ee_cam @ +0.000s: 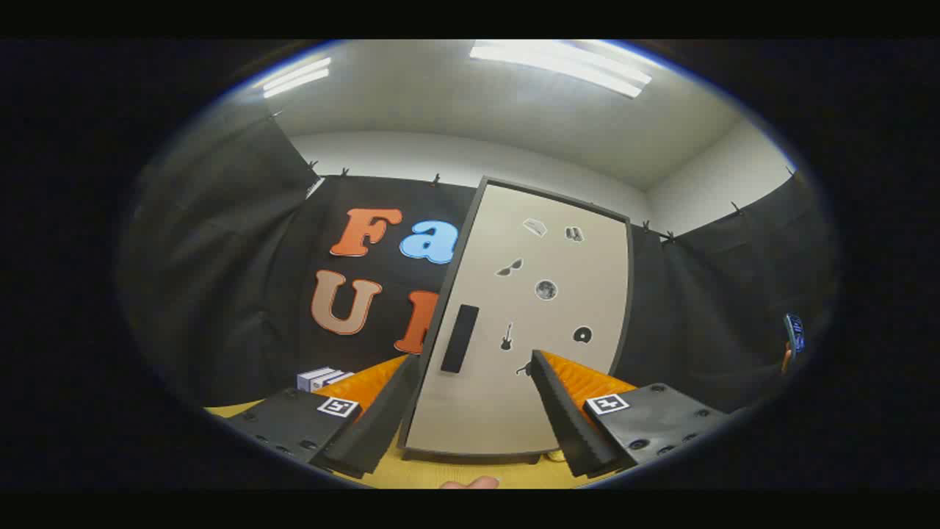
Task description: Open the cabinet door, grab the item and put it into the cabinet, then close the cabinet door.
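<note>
Cabinet door (525, 323): shut, or so nearly shut that no gap could be made out; pale face with a dark frame, standing upright on the yellow table (440, 474), directly ahead of the tool.
Handle (460, 339): dark vertical bar near the door's left edge, about mid-height, just beyond the left fingertip.
Door markings: several small stickers (546, 289) spread over the upper and middle face.
Item to store: not identified with certainty; a small white box (321, 378) sat on the table left of the cabinet, beyond the left finger, and may have been the item.
Tool (476, 360): fingers spread wide, holding nothing; the door's lower half showed between them, with no contact visible.
Hand: a fingertip (472, 483) was visible at the table's near edge, below the fingers.
Task stage (judged): first step, door not yet opened.
Risk 1: the handle lay left of the tool's centre line; a straight advance would likely press the fingers onto the flat door face instead of around the bar.
Risk 2: a shallow grip on the bar could slip when pulled.
Risk 3: the cabinet appeared to stand free; a hard pull could drag or tip it.
Risk 4: how the door would swing could not be told, so it might strike the white box.
</note>
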Action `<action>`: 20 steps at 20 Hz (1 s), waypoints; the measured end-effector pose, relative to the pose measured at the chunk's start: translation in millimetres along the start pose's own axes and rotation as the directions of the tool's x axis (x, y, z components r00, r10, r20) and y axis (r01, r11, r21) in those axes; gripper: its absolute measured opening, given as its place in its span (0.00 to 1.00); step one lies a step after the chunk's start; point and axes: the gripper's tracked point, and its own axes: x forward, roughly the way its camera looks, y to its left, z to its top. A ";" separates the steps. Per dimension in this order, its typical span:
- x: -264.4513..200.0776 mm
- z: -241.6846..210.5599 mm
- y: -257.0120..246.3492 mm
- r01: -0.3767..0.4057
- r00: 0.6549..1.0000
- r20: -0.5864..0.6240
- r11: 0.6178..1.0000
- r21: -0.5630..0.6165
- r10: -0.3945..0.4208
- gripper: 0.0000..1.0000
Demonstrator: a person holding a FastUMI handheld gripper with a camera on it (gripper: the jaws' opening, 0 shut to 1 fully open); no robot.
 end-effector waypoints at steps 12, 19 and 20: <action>2.9 -0.4 -5.9 0.005 1.000 0.003 1.000 0.006 -0.005 0.97; 3.8 -1.2 -7.7 0.004 1.000 0.009 1.000 0.013 -0.004 0.97; 3.8 -1.2 -8.1 0.004 1.000 0.009 1.000 0.013 -0.005 0.97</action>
